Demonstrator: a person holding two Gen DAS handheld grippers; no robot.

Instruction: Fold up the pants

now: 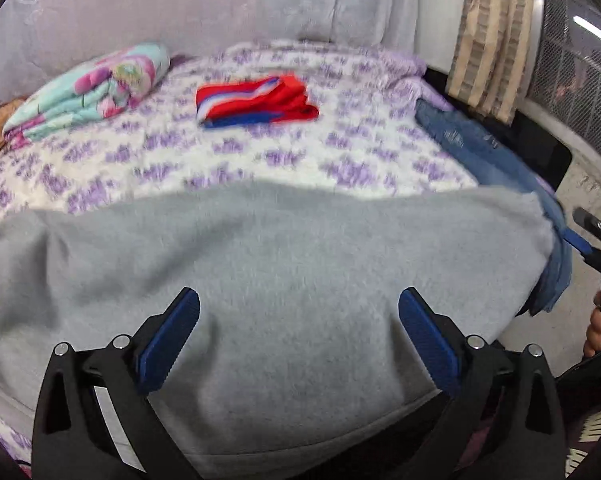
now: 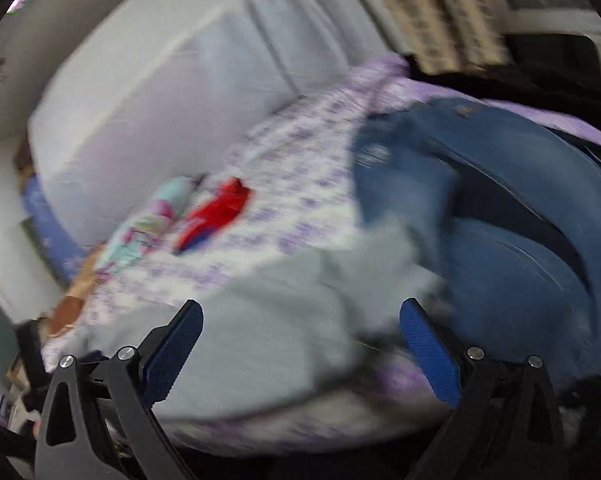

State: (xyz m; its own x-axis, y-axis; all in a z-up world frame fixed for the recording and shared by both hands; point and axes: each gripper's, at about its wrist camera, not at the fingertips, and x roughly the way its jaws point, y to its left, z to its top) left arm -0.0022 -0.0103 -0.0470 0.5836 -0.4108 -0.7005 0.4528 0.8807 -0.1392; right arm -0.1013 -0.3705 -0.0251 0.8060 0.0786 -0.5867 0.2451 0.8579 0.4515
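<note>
Grey fleece pants (image 1: 284,272) lie spread flat across the near part of the bed. My left gripper (image 1: 299,308) is open above them, holding nothing. In the blurred right wrist view the grey pants (image 2: 272,320) lie below my right gripper (image 2: 301,320), which is open and empty. The right gripper also shows at the right edge of the left wrist view (image 1: 592,240), beside the pants' right end.
A folded red, white and blue garment (image 1: 256,100) and a floral bundle (image 1: 92,88) lie farther back on the purple-patterned bedspread (image 1: 260,160). Blue jeans (image 1: 472,144) lie at the bed's right edge, large in the right wrist view (image 2: 520,220). A striped curtain (image 1: 488,40) hangs at right.
</note>
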